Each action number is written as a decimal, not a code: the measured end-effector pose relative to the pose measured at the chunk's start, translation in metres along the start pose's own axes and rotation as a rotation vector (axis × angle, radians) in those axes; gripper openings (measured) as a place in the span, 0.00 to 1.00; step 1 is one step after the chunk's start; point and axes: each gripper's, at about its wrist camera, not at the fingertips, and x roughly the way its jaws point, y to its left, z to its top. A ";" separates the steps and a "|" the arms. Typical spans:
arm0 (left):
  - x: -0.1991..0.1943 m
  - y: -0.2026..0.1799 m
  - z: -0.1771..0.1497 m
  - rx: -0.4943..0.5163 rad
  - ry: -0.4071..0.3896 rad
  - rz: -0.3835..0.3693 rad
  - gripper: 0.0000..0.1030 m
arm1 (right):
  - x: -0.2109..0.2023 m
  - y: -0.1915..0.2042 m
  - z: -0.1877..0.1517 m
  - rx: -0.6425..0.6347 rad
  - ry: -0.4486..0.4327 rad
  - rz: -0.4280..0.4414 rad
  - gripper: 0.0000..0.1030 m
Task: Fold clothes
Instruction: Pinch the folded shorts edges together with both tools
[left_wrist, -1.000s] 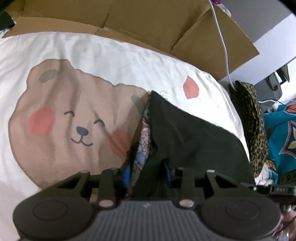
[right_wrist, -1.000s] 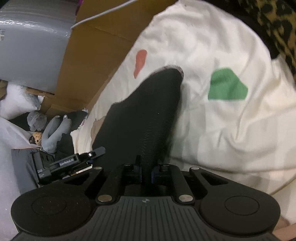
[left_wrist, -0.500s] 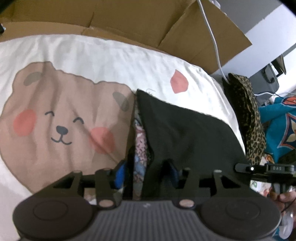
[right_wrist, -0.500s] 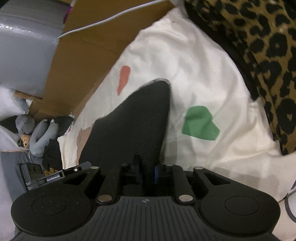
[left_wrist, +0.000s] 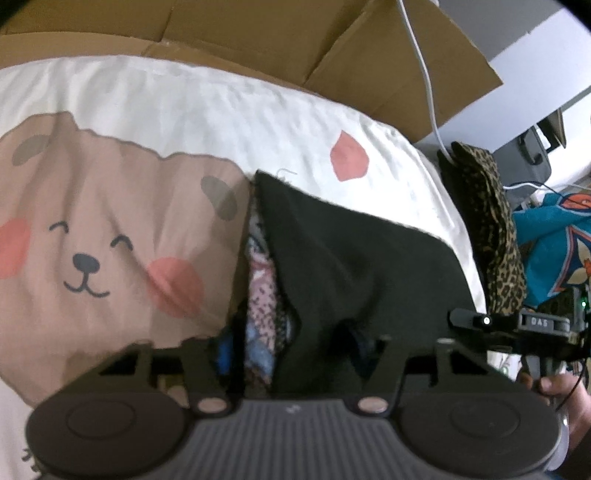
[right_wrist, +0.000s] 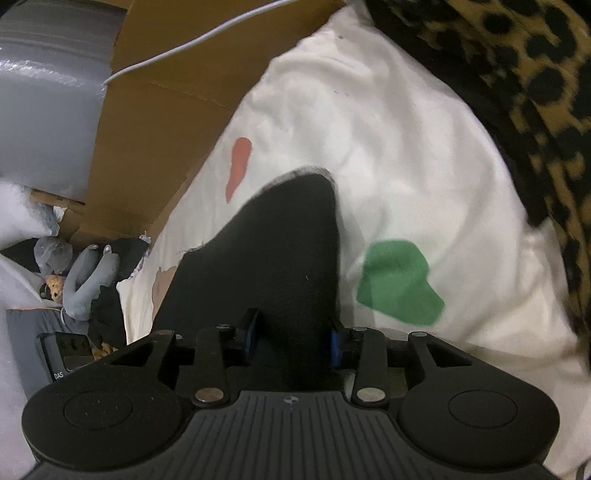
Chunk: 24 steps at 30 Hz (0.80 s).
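A black garment with a floral lining lies folded on a white bear-print sheet. My left gripper straddles its near edge. Its jaws are closing, with lining and black cloth bunched between the blue pads, which do not visibly pinch it. In the right wrist view the same black garment runs away from my right gripper. The right jaws are opening, and the cloth lies loose between them. The right tool's body and a hand show at the right edge of the left wrist view.
Flattened cardboard and a white cable line the far side of the bed. Leopard-print fabric lies beside the sheet on the right, with teal cloth beyond it. A grey plush toy sits off the bed's left side.
The right jaws went from pinched on the black cloth to spread apart. The left jaws widened, then narrowed a little. Both tools slid along the bed; the leopard fabric looms larger.
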 end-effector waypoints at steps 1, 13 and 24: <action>-0.003 0.001 0.000 -0.002 -0.005 -0.009 0.40 | 0.000 0.003 0.001 -0.014 -0.006 0.001 0.19; 0.003 0.012 0.005 -0.054 0.020 -0.055 0.70 | -0.007 -0.002 0.000 0.010 0.015 0.015 0.40; 0.009 0.000 0.010 0.008 0.020 -0.036 0.42 | 0.014 0.003 -0.010 -0.016 0.075 0.055 0.24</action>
